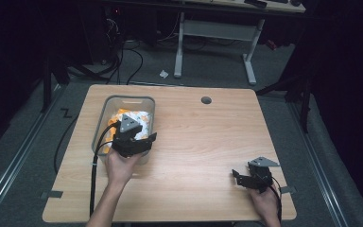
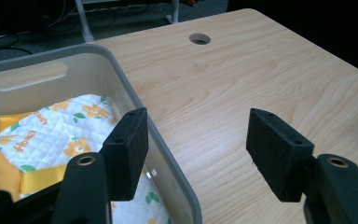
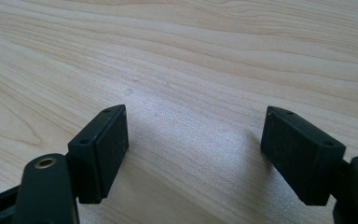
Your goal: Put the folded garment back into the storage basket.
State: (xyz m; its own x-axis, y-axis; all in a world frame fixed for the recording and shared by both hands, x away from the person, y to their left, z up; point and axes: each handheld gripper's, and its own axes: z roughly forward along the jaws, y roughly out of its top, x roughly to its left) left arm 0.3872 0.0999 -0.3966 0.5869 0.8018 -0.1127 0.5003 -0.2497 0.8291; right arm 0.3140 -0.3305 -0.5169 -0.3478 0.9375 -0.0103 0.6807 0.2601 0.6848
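Observation:
A clear plastic bin stands on the left half of the wooden table. Inside it lies a white quilted cloth with orange flowers and yellow trim. My left gripper hovers over the bin's near right corner and is open; one jaw is inside the bin wall, the other outside over the table, and nothing is pressed between them. My right gripper stays open above bare wood near the table's front right corner.
A round cable hole sits near the table's far edge. A white desk frame and cables lie on the floor beyond the table. Metal rails run along both sides.

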